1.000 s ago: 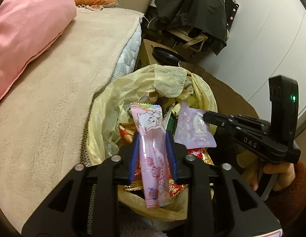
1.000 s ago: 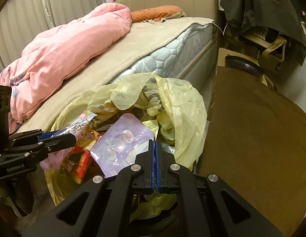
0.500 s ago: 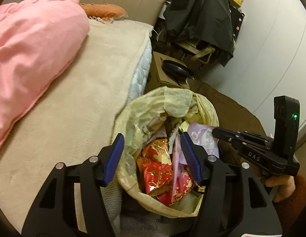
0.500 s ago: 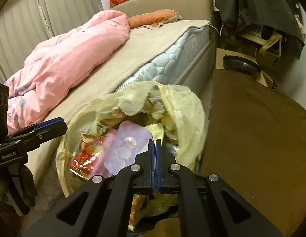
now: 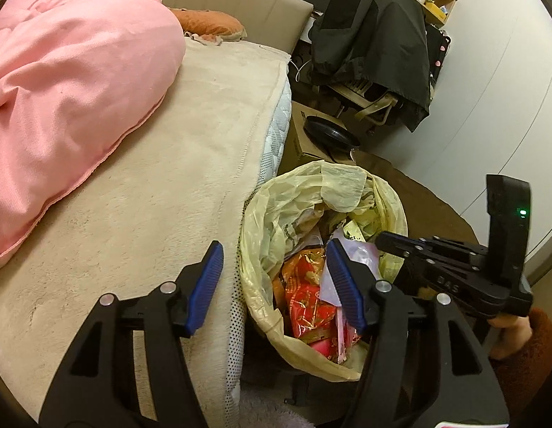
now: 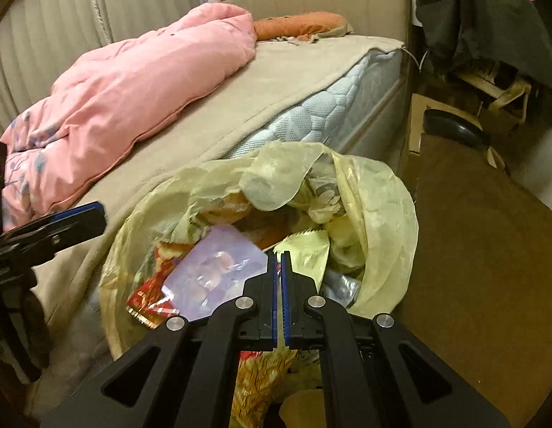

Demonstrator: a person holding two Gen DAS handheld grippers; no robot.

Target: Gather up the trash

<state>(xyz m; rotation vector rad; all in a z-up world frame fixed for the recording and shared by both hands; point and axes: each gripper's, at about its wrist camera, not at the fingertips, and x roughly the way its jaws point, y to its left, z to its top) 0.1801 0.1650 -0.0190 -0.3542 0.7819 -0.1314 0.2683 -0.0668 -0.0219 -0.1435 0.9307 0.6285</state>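
Observation:
A bin lined with a yellow plastic bag [image 5: 276, 214] stands beside the bed, full of wrappers; it also shows in the right wrist view [image 6: 382, 192]. My left gripper [image 5: 276, 281] is open and empty above the bin's left rim. A pink wrapper [image 5: 341, 335] lies inside the bin among red wrappers [image 5: 308, 299]. My right gripper [image 6: 278, 271] is shut on the edge of a lilac packet [image 6: 211, 271] and holds it over the bin. In the left wrist view the right gripper [image 5: 386, 246] reaches in from the right with the lilac packet [image 5: 361, 253].
The bed with a beige blanket [image 5: 151, 185] and pink duvet [image 5: 62, 89] is left of the bin. A cardboard box with a black dish [image 5: 329, 135] and a chair under a dark coat [image 5: 375, 46] stand behind. Brown carpet [image 6: 489, 249] lies to the right.
My left gripper opened and let the pink wrapper drop into the bin, then pulled back and left. The right gripper kept its hold on the lilac packet and lowered it toward the bin.

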